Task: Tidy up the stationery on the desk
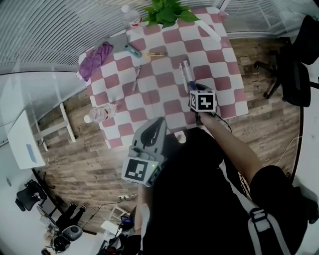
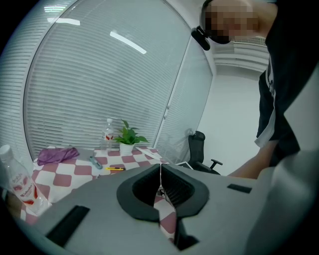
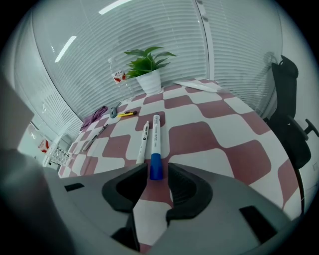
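A white marker with a blue cap lies on the checked tablecloth, beside a thinner white pen. My right gripper is open, low over the table, with the blue cap between its fingertips and a small gap on each side. In the head view this gripper is over the near end of the two markers. My left gripper is shut on nothing and hangs off the table's near edge. Farther off lie a yellow pen, a teal utility knife and a dark pen.
A purple pouch sits at the far left corner. A potted plant and a water bottle stand at the back. Another bottle is at the left edge. A white sheet lies at back right, and an office chair is off to the right.
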### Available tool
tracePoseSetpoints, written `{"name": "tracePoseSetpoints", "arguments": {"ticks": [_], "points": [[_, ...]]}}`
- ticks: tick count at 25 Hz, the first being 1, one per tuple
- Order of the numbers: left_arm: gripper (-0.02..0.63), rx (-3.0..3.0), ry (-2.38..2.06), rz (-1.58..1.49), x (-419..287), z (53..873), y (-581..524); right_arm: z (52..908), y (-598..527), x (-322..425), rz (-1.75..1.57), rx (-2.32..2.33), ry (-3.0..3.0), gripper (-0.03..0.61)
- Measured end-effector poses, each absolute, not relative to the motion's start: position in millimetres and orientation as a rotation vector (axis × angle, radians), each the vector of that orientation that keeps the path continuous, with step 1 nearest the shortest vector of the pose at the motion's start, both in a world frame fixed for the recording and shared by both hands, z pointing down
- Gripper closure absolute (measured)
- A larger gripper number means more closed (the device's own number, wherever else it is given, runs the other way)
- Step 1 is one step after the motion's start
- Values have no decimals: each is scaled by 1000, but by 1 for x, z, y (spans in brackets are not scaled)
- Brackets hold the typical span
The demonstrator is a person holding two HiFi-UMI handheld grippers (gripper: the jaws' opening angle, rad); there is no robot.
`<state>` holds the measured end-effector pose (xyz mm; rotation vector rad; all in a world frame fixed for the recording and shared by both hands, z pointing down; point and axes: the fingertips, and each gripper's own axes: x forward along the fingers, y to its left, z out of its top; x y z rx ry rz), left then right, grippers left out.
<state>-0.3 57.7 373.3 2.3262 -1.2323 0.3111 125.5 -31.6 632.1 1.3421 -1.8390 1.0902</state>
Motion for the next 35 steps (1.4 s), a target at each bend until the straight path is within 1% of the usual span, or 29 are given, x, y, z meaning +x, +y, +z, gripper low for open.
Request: {"name": "tracePoseSetpoints", "arguments": {"ticks": [4, 12, 13, 16, 17, 19, 22, 27, 31, 32, 33, 34, 35], "points": [[580, 2323, -1224, 376, -9, 394, 56, 624, -28, 122, 1135, 1341, -1865, 419], [578, 2310, -1289, 559, -43, 434, 28, 573, -27, 125, 1162, 1372, -1982, 425], [578, 2312, -1289, 571, -46, 440, 24, 563, -26, 123, 1154, 1368, -2006, 431], [578, 2301, -1287, 584, -58, 459, 12, 535, -23, 116, 1077, 1369, -2073, 493], [578, 2293, -1289, 597, -63, 466, 7, 526, -23, 114, 1053, 1371, -2093, 524], [578, 2274, -1300, 626, -73, 481, -3, 512, -21, 109, 1018, 1363, -2131, 544], [578, 2231, -1322, 665, -89, 510, -17, 498, -14, 103, 987, 1320, -2179, 557], [578, 2153, -1338, 709, -113, 552, -37, 485, 1, 93, 892, 1225, -2245, 557], [578, 2117, -1344, 762, -125, 576, -51, 487, 18, 87, 877, 1157, -2248, 557], [574, 2105, -1350, 774, -128, 583, -54, 489, 21, 87, 879, 1151, -2244, 557], [546, 2094, -1352, 787, -130, 589, -57, 491, 22, 88, 881, 1148, -2238, 557], [486, 2085, -1349, 803, -132, 594, -59, 493, 23, 90, 885, 1148, -2231, 557], [479, 2077, -1346, 820, -134, 599, -61, 494, 23, 92, 889, 1150, -2225, 558]]}}
